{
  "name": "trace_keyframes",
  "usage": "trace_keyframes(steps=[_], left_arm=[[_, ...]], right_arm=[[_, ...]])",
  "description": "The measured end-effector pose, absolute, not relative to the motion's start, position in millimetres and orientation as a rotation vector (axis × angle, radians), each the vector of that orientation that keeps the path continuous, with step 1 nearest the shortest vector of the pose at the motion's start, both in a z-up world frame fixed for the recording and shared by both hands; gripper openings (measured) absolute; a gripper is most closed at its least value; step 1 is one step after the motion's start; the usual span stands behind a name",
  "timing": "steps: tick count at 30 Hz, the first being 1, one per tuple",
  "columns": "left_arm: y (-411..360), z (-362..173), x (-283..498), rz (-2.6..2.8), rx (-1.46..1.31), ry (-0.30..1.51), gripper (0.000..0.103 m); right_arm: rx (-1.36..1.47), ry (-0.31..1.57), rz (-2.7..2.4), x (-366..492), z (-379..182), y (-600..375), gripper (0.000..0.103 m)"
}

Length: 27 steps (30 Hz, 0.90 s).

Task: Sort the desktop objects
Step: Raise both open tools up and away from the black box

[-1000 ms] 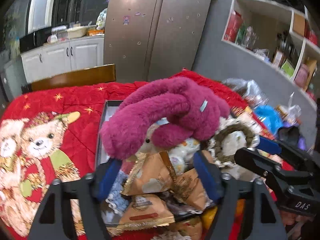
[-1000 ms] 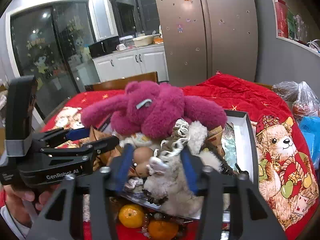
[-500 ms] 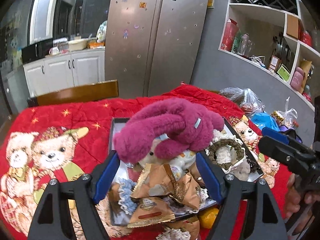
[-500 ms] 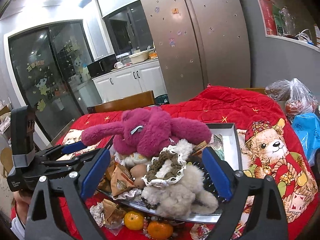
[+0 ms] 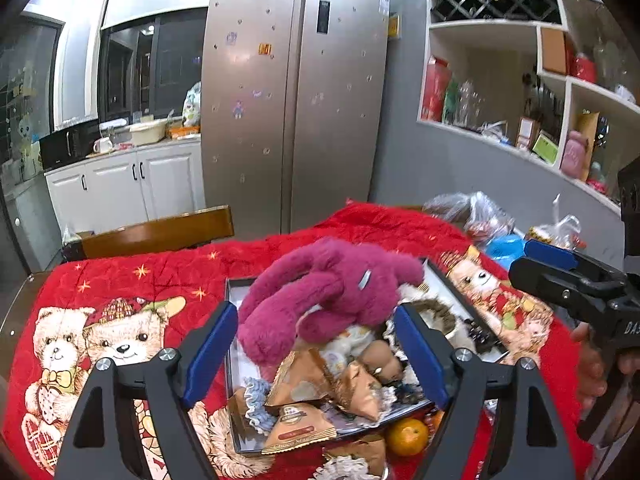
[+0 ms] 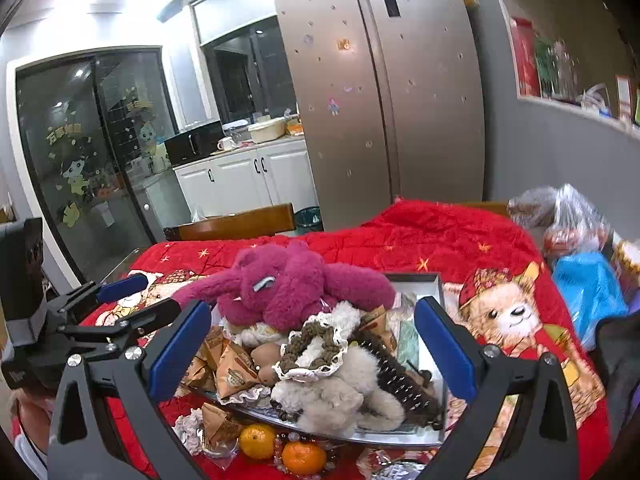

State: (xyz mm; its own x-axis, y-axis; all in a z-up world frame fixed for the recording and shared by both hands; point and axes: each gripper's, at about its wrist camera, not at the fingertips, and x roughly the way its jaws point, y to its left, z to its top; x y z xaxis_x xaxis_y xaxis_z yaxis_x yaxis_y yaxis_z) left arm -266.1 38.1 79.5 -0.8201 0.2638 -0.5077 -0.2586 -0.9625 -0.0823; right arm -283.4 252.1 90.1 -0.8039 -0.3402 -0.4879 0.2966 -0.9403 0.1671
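A shallow grey box (image 5: 234,364) (image 6: 434,284) on the red quilt is piled with things. A magenta plush bear (image 5: 332,300) (image 6: 288,288) lies on top. A cream plush toy (image 6: 340,396) with a brown frilled cap, brown snack packets (image 5: 298,432) (image 6: 232,368) and a brown egg (image 6: 266,354) lie under and beside it. Two tangerines (image 6: 280,450) sit on the quilt in front of the box; one shows in the left wrist view (image 5: 406,436). My left gripper (image 5: 316,354) is open and empty, held back above the box. My right gripper (image 6: 312,352) is open and empty, also held back.
The red quilt (image 5: 132,292) with teddy-bear prints covers the table. Plastic bags (image 6: 572,224) and a blue bag (image 6: 588,284) lie at the right edge. A wooden chair back (image 5: 160,232) stands behind the table. A fridge (image 5: 296,120) and wall shelves stand beyond.
Both grippers have opened wide and drawn back and up from the pile. The right one was closed around the cream plush toy a second ago; the toy now lies free in the box.
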Motion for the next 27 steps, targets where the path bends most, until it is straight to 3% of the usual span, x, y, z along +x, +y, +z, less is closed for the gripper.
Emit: trace_keyframes(steps=[5,14,18,27], left_arm=[[38.6,96.5,-246.5,2.799,-0.689,0.027,0.083],[27.7,108.7,-201.6,2.900,-0.654,-0.057,0.083],[33.1,93.5,-184.1,2.890,-0.711,-0.071,0.083],[51.9,23.5,-183.2,2.860,-0.874,0.043,0.083]], right_arm=[[0.700,-0.127,-2.725,-264.3,113.8,258.1,0.103],[0.580,-0.231,-2.784,-215.7,136.4,276.8,0.103],[0.626,-0.291,-2.809,-208.0,118.7,280.7,0.103],[0.761,-0.161,-2.725,-198.3,43.9,253.6,0.103]])
